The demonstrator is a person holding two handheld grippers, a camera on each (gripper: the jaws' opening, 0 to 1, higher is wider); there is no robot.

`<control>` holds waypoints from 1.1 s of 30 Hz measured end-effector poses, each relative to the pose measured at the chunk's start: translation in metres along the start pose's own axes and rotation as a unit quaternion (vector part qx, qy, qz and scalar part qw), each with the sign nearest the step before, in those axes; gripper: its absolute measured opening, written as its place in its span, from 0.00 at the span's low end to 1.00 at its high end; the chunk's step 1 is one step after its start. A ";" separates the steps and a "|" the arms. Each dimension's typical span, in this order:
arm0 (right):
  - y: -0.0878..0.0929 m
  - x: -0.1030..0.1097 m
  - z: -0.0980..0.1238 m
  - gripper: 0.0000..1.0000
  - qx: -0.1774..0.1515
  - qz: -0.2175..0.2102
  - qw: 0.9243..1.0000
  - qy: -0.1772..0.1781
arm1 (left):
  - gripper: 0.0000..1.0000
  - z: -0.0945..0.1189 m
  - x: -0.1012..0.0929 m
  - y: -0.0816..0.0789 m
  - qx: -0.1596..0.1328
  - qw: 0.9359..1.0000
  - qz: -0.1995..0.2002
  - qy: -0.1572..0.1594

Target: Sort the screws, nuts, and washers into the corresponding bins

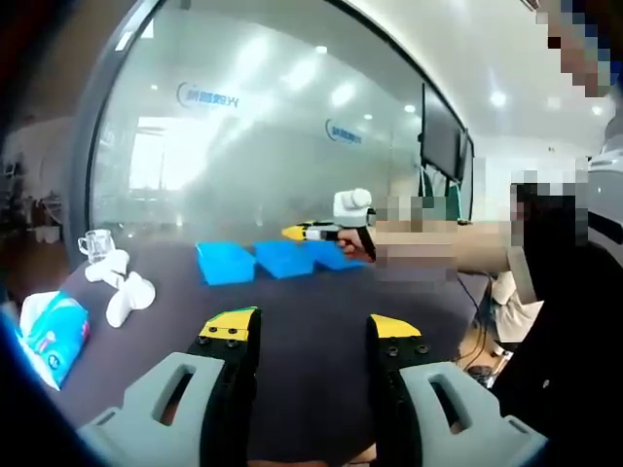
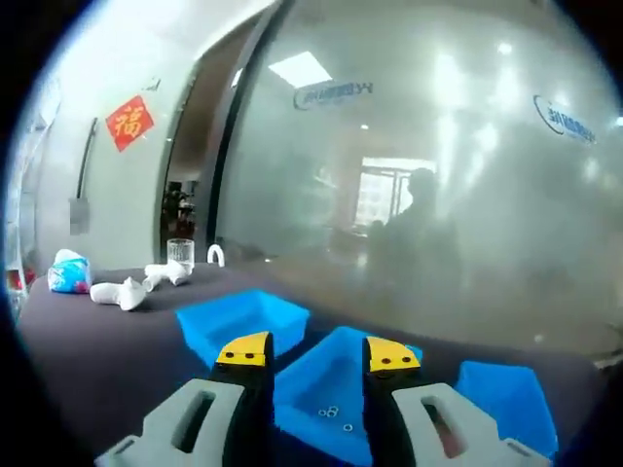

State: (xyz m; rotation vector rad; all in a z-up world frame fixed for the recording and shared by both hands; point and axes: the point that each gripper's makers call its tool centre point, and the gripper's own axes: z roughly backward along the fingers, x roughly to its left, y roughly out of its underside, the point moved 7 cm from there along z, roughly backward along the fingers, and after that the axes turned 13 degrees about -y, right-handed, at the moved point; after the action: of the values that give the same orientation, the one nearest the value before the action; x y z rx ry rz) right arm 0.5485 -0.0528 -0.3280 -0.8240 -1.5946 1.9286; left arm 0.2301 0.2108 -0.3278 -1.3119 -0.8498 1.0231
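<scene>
Three blue bins (image 2: 248,326) in a row on dark table (image 1: 311,302); middle bin (image 2: 336,384) holding a few small washers/nuts (image 2: 334,415), too small to tell which. Right gripper (image 2: 318,355) poised just above middle bin, jaws apart, empty. Left gripper (image 1: 311,326) well short of bins, over bare table, jaws wide, nothing held. Left of bins: white parts (image 1: 122,287), glass (image 2: 180,255), tissue pack (image 1: 51,331). Frosted glass wall (image 1: 263,136) behind bins.
</scene>
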 end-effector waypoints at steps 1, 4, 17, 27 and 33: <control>-0.002 0.003 0.007 0.32 -0.007 -0.002 1.000 -0.001 | 0.43 0.000 0.000 0.000 0.000 1.000 -0.001 0.000; -0.005 0.014 0.032 0.31 -0.025 -0.005 1.000 -0.008 | 0.43 -0.001 0.002 -0.002 -0.005 1.000 -0.002 -0.003; 0.000 0.046 0.190 0.31 -0.086 -0.026 0.996 -0.002 | 0.43 -0.005 0.009 0.000 -0.013 1.000 -0.009 -0.023; 0.029 0.070 0.280 0.32 -0.092 -0.030 0.995 0.005 | 0.44 -0.007 0.007 0.004 -0.011 1.000 -0.020 -0.020; 0.045 0.065 0.314 0.32 -0.092 -0.040 0.994 0.038 | 0.44 -0.007 0.007 0.007 -0.008 0.999 -0.024 -0.020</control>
State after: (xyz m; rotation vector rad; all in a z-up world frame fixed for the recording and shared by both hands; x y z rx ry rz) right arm 0.2760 -0.2280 -0.3402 -0.8822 -1.7509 1.6946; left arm 0.2387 0.2146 -0.3358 -1.2821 -0.9163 1.0100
